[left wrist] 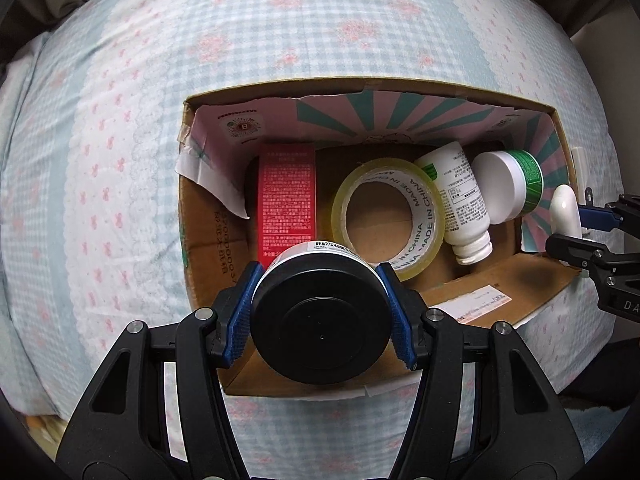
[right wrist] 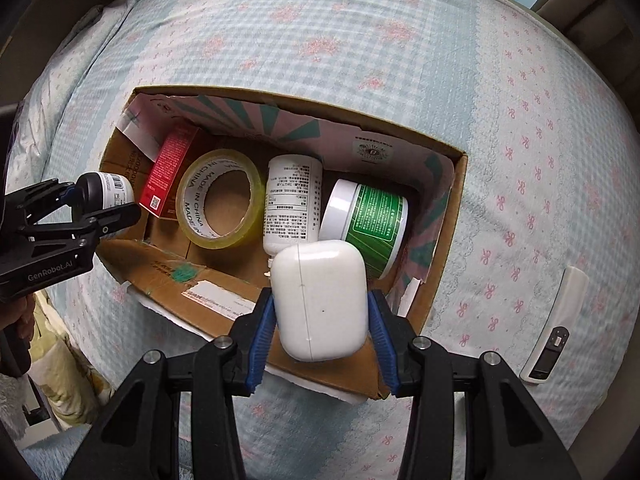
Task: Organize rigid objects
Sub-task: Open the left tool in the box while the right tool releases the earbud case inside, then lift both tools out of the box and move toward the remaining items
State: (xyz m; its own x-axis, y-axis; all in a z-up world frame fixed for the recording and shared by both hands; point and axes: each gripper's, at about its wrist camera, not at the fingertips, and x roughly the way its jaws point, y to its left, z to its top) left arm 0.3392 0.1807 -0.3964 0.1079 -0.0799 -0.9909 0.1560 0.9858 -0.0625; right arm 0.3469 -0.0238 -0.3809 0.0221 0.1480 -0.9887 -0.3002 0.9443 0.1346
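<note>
My left gripper (left wrist: 320, 312) is shut on a black-lidded jar (left wrist: 320, 320), held above the near left part of an open cardboard box (left wrist: 500, 288). My right gripper (right wrist: 322, 320) is shut on a white earbud case (right wrist: 322, 300) over the box's (right wrist: 224, 280) near right corner. Inside the box lie a red carton (left wrist: 286, 200), a roll of clear tape (left wrist: 388, 216), a white bottle (left wrist: 460, 200) and a green-labelled jar (left wrist: 508, 188). The right wrist view shows the left gripper (right wrist: 92, 208) with its jar (right wrist: 106, 192) at the left edge. The right gripper (left wrist: 576, 224) shows at the left wrist view's right edge.
The box sits on a bed with a blue checked quilt (left wrist: 120, 160). A white remote control (right wrist: 556, 328) lies on the quilt (right wrist: 520, 160) to the right of the box. A person's hand (right wrist: 20, 320) shows at the left edge of the right wrist view.
</note>
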